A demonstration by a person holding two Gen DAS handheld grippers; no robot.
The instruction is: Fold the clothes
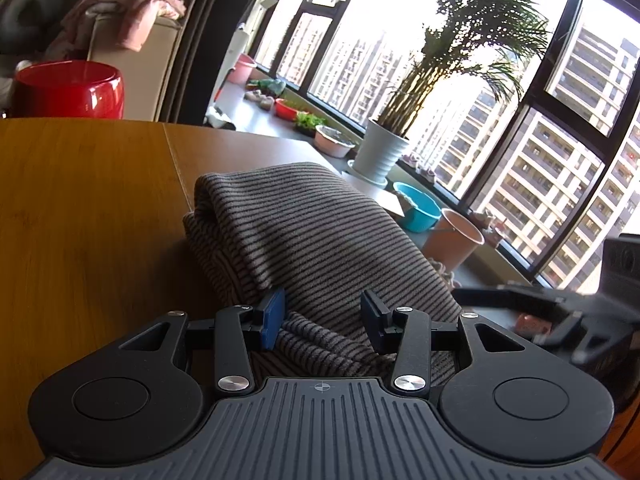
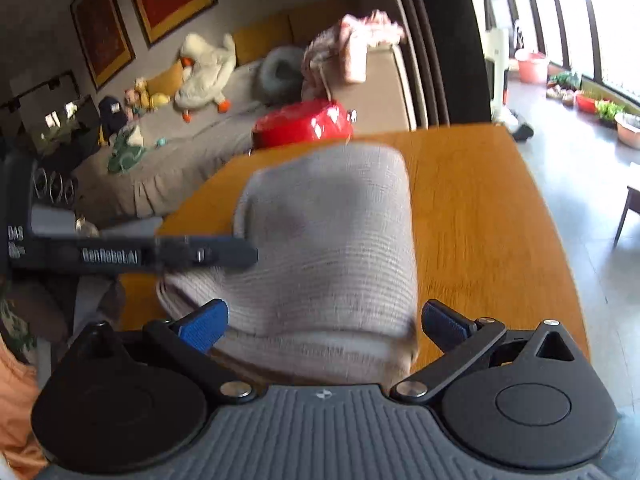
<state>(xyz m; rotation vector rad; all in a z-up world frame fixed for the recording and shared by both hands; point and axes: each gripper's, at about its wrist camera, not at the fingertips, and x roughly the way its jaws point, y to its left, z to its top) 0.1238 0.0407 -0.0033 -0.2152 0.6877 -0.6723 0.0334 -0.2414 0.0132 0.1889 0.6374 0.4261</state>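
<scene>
On wooden table (image 2: 480, 216), folded striped garment (image 1: 312, 232); left tool (image 1: 326, 320), right tool (image 2: 324, 326) both agape, empty; sofa (image 2: 224, 128) only right view.

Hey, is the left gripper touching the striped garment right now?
Cannot tell. In the left wrist view the left gripper is open over the striped garment; cloth lies between its blue pads, but neither contact nor a gap shows plainly.
</scene>
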